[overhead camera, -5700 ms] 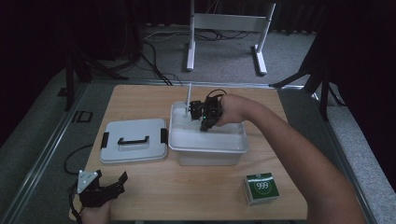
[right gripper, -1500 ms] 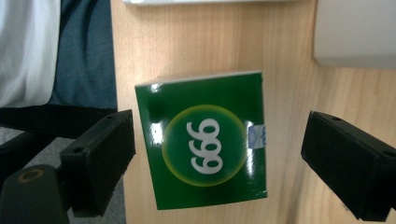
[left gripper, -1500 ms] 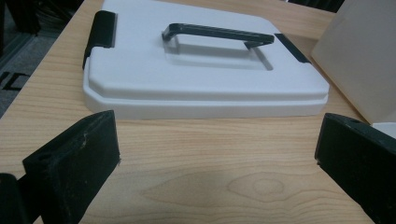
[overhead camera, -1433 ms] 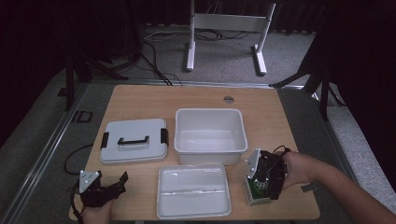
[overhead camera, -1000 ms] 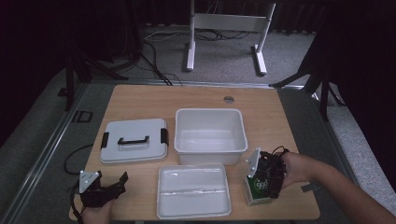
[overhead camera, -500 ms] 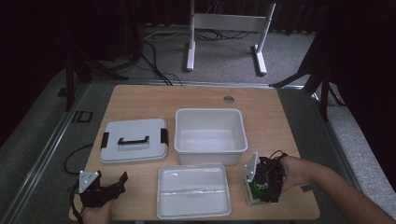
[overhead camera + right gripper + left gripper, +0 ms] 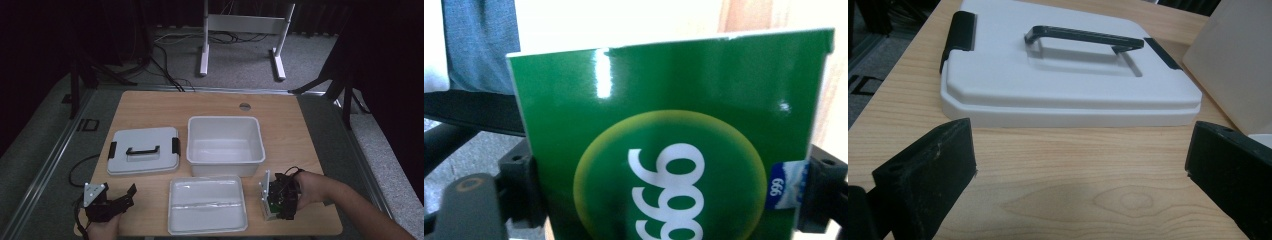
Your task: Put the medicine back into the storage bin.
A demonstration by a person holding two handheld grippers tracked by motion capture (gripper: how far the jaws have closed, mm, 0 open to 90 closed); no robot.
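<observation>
High view: wooden table (image 7: 150,107) bearing open white bin (image 7: 225,145) at centre, white lid (image 7: 143,151) with black handle to its left, shallow white tray (image 7: 207,204) at the near edge. Right gripper (image 7: 278,202) at the near right corner, lowered over green box (image 7: 270,206), just beside the tray's right side. Left gripper (image 7: 125,199) at the near left corner, jaws spread, nothing between them.

Left gripper view: two black jaws wide apart over bare wood, empty; white lid lying flat beyond them, bin wall at right.

Right gripper view: green box (image 7: 674,165) marked "999" standing between the black jaws, one at each side edge; jaws near their widest and just closing in; firm contact not discernible.
</observation>
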